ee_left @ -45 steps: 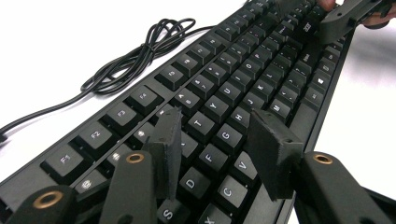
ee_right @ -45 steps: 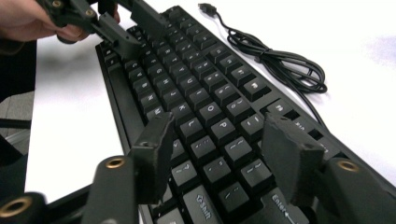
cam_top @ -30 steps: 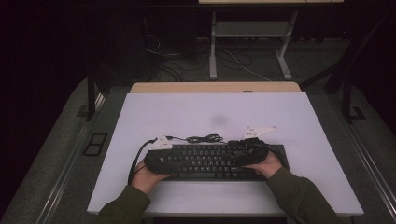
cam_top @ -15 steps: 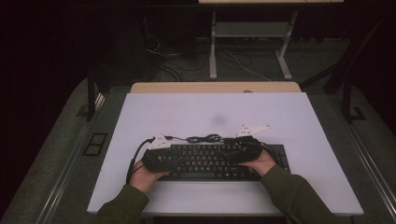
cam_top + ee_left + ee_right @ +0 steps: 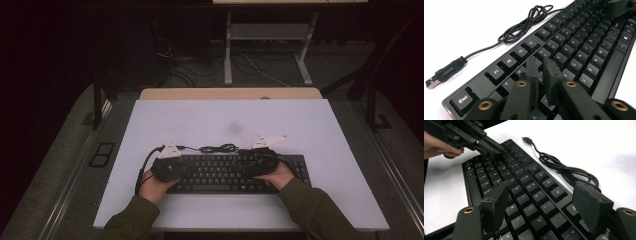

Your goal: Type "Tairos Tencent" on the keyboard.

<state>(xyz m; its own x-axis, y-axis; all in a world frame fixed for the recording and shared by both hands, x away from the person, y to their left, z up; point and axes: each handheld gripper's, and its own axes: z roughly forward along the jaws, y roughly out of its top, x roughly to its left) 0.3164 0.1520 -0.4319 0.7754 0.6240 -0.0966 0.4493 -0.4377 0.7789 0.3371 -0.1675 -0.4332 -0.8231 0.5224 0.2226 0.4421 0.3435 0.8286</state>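
A black keyboard lies near the table's front edge, its cable coiled just behind it. My left gripper hovers over the left letter keys. Its jaws have just been closing and now stand shut, with nothing visible between them. In the high view the left gripper is at the keyboard's left end. My right gripper is open wide above the keys around O and P, with nothing gripped. From above, the right gripper is over the keyboard's right half.
The cable's USB plug lies loose on the white table behind the keyboard's left corner. A wooden desk edge borders the table at the back. Dark floor with wires and a metal frame lies beyond.
The right gripper has shifted a little to the left over the keyboard. The left hand has stayed where it was.
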